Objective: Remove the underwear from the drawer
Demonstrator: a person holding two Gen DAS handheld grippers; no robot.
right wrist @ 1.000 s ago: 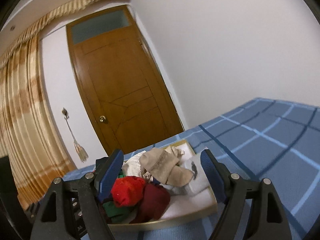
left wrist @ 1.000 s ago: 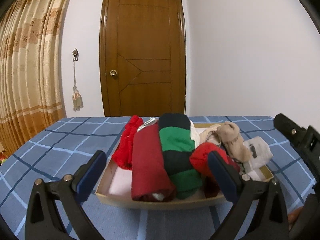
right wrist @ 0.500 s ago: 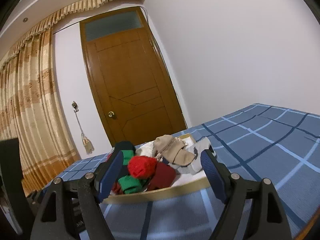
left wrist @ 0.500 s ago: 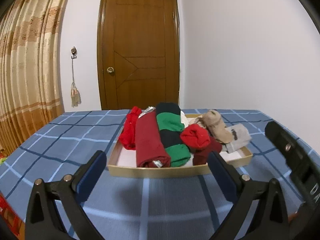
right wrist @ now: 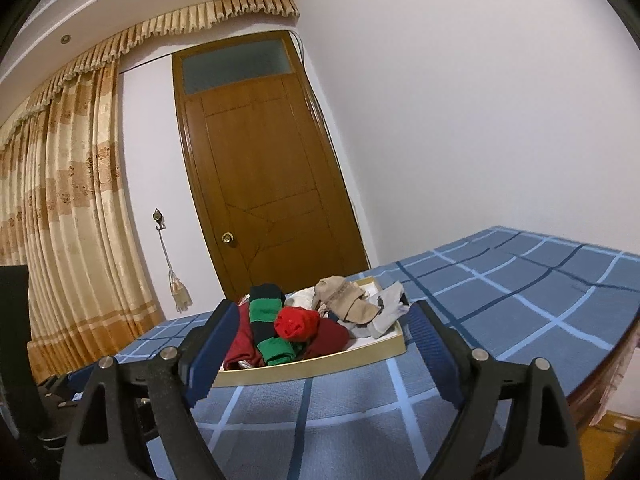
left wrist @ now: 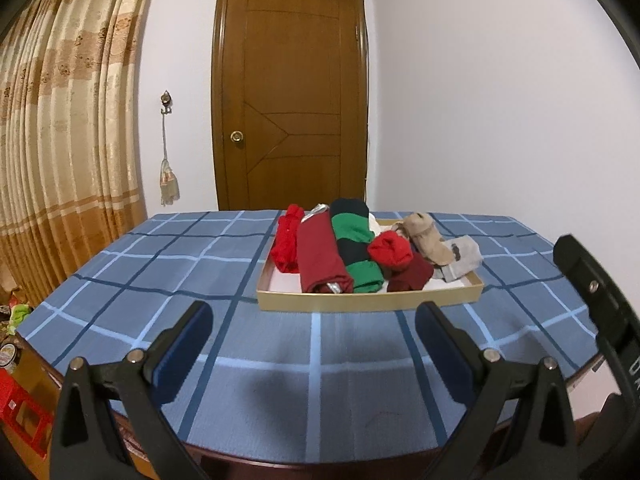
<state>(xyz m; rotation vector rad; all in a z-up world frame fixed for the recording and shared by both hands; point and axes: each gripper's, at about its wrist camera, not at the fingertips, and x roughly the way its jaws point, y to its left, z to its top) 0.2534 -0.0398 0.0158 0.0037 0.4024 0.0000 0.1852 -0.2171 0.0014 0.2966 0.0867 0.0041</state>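
Note:
A shallow tan drawer (left wrist: 368,302) lies on the blue checked tablecloth (left wrist: 160,280). It holds rolled garments: a dark red roll (left wrist: 322,260), a green and navy striped roll (left wrist: 354,248), a bright red bundle (left wrist: 390,250), and beige (left wrist: 426,236) and grey socks (left wrist: 460,258). My left gripper (left wrist: 312,316) is open and empty, well short of the drawer's front wall. My right gripper (right wrist: 324,314) also hangs in front of the drawer (right wrist: 320,364). Its jaws are opening and nothing is between them. Its body shows at the right edge of the left wrist view (left wrist: 592,292).
A brown wooden door (left wrist: 292,100) stands behind the table, and a long curtain (left wrist: 60,140) hangs on the left. The table's near edge (left wrist: 280,460) lies just under my left gripper. A red crate (left wrist: 24,416) sits on the floor at the left.
Both grippers have backed away from the drawer, which now looks smaller and farther off. More tablecloth lies in front of it. The right jaws stand slightly wider.

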